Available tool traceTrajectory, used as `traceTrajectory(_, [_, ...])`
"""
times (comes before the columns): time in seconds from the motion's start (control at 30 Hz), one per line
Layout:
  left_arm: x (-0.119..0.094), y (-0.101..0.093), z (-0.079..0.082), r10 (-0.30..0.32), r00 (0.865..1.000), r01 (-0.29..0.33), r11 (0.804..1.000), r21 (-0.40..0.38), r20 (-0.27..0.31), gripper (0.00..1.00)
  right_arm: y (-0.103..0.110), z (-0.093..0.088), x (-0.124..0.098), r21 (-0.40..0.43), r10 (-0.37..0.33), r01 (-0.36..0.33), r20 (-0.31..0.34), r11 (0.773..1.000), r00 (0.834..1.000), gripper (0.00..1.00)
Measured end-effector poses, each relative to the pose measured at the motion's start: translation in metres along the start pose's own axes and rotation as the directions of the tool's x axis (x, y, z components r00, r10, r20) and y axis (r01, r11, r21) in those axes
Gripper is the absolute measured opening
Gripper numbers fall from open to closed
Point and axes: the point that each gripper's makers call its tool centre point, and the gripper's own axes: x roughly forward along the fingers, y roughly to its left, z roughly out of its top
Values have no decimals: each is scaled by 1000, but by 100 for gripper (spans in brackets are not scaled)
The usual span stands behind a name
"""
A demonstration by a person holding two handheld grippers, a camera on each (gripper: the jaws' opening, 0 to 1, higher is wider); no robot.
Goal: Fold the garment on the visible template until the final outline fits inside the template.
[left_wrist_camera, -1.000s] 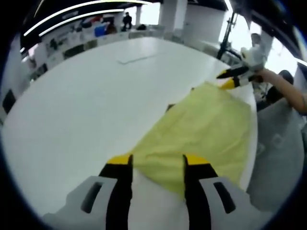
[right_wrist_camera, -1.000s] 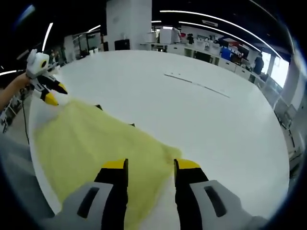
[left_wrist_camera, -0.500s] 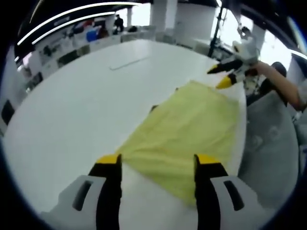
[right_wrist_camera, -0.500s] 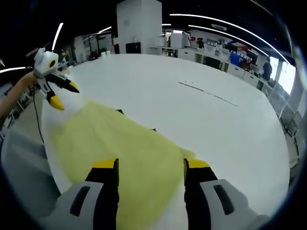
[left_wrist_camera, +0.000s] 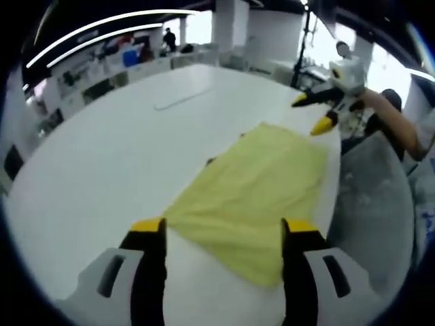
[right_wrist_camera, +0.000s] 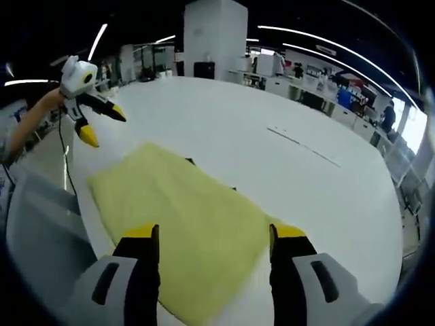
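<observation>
A wide white counter (left_wrist_camera: 102,156) stands in a large open hall. Long light strips (right_wrist_camera: 319,42) curve across the dark ceiling. A white pillar (right_wrist_camera: 214,37) rises beyond the counter, with desks (right_wrist_camera: 306,88) and shelves along the far wall. Bright windows (left_wrist_camera: 384,68) glare at one side.

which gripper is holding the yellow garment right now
Neither: the left gripper and the right gripper are both open and lifted clear of the yellow garment, lying flat on the white table.
</observation>
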Motion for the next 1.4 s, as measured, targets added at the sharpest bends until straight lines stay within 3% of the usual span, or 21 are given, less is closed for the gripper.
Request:
traceTrajectory(0.13, [-9, -10, -4, -3, 1000, 4, 1000, 16, -15, 68, 9, 1, -11, -17, 21, -21, 1, 1000, 1000, 71])
traceTrajectory(0.47, [-36, -27, 12, -6, 998, 4, 1000, 24, 60, 75, 27, 13, -39, -77, 34, -32, 14, 996, 999, 85])
traceTrajectory(0.77, [-48, -34, 10, -9, 998, 6, 999, 49, 59, 79, 39, 12, -55, -101, 31, -30, 5, 994, 1000, 92])
traceTrajectory(1.03, [-70, -41, 7, 4, 997, -8, 999, 52, 73, 81, 47, 16, -70, -109, 30, -27, 24, 994, 999, 99])
traceTrajectory(1.13, [-77, -42, 7, 13, 996, -17, 998, 55, 85, 84, 48, 19, -75, -115, 17, -12, 37, 993, 999, 100])
traceTrajectory(1.27, [-84, -50, 7, -23, 994, 19, 999, 43, 107, 89, 49, 17, -82, -122, 2, 0, 24, 993, 1000, 100])
traceTrajectory(1.4, [-86, -48, 4, -3, 995, -1, 999, 36, 103, 89, 50, 17, -90, -119, -6, 9, 26, 993, 1000, 100])
